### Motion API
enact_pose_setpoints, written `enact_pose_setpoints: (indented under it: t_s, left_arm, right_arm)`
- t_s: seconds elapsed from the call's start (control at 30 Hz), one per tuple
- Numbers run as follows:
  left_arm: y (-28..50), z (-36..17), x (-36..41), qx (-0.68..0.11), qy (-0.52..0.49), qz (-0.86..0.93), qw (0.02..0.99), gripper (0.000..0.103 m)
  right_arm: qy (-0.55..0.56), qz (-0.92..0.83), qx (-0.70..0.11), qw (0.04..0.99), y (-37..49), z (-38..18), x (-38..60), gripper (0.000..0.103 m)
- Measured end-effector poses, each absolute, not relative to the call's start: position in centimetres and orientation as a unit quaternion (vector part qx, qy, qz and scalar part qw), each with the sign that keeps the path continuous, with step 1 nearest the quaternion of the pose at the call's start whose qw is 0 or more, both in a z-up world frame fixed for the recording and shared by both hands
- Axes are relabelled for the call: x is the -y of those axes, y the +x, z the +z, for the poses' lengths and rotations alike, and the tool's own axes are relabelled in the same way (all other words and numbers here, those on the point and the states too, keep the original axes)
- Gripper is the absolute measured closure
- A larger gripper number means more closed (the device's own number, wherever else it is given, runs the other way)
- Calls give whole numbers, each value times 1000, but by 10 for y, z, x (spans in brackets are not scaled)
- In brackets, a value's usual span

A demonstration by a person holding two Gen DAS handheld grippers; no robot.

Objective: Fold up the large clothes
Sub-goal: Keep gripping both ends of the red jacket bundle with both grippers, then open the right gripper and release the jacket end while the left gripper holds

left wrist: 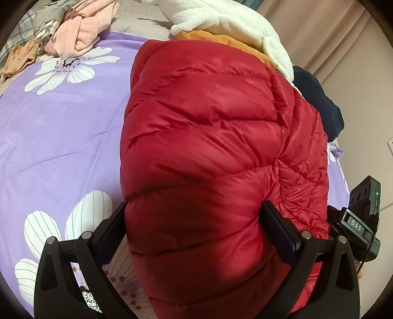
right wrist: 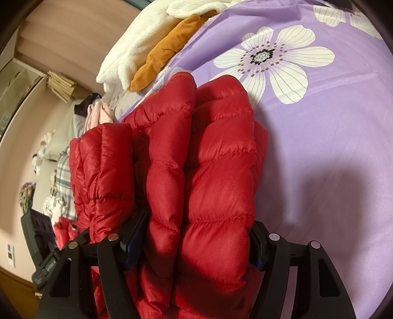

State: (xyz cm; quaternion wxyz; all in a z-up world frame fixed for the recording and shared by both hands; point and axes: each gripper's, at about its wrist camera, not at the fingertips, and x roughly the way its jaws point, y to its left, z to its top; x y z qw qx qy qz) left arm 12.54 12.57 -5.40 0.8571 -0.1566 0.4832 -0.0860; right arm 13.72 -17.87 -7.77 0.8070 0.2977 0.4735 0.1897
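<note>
On the purple floral bedspread (left wrist: 61, 137), a red quilted down jacket (left wrist: 208, 137) is being held, bunched into a thick bundle, near the edge of the bed where a white fleece garment (left wrist: 228, 22), an orange garment (left wrist: 221, 39) and a dark navy garment (left wrist: 319, 103) are lying just beyond it. The left gripper (left wrist: 194, 228) is being kept wide apart, with a puffy fold of the jacket filling the gap between its fingers (left wrist: 280, 228); contact on both sides is suggested, so the fold is judged to be gripped. The right gripper (right wrist: 196, 235) is likewise being spread around two stacked padded layers, which are being pressed between its fingers (right wrist: 137, 228). The jacket is judged to be light, soft and springy, with a slick shell that is likely to slide and puff back open once released. A hold is best being taken deep across several quilted channels or along a stitched seam or hem, rather than on a single puffed panel, so that the fabric is not being squeezed out of the jaws.
</note>
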Motion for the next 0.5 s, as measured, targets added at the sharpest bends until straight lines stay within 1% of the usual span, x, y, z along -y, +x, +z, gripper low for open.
enact_pose_setpoints:
  t_s: [0.3, 0.5]
  left_arm:
    - [121, -49, -123, -481, -145, -75, 862, 1]
    - [109, -38, -119, -468, -123, -66, 873, 3]
  right_arm:
    - [298, 182, -472, 810, 135, -72, 184, 33]
    - [301, 175, -467, 813, 130, -69, 192, 33]
